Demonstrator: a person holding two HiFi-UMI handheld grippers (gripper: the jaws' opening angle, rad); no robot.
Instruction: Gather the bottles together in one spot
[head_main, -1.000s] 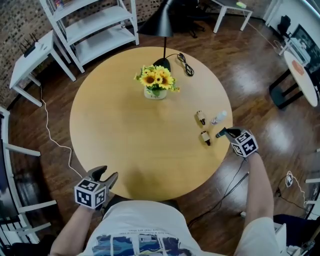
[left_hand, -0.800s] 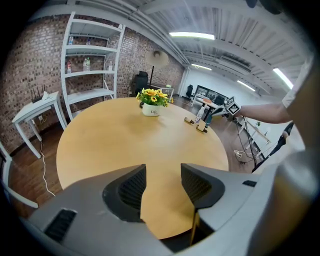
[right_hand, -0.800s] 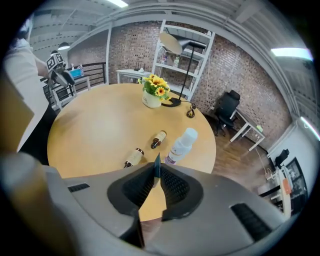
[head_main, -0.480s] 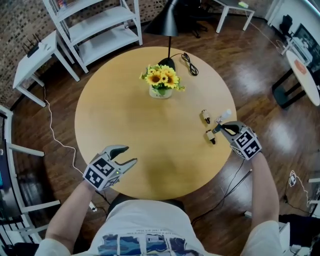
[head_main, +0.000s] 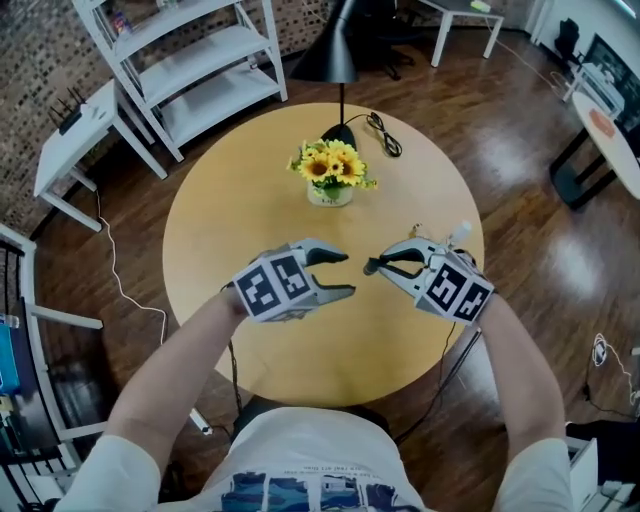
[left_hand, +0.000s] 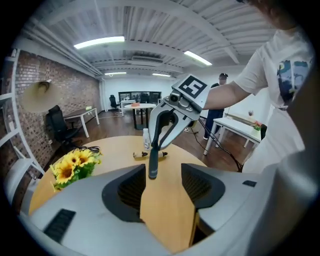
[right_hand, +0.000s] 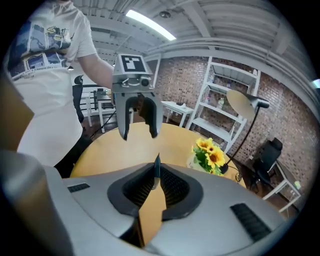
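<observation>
Now, left tongs (head_main: 348, 273): released, empty, above the worktop (head_main: 220, 230).
Right tongs (head_main: 370, 268): clenched on nothing, tips facing my left tongs.
Bottles (left_hand: 146, 138): I see them at the worktop's right edge, behind my right tongs, apart from both.

Three cams, one round table (head_main: 220, 220)

Your head cam looks steeply down from above your arms. Each gripper cam sits right behind its own jaws: the left one faces the right gripper (left_hand: 152, 167), the right one faces the left gripper (right_hand: 138, 132). All three catch the sunflowers (head_main: 333, 168).
</observation>
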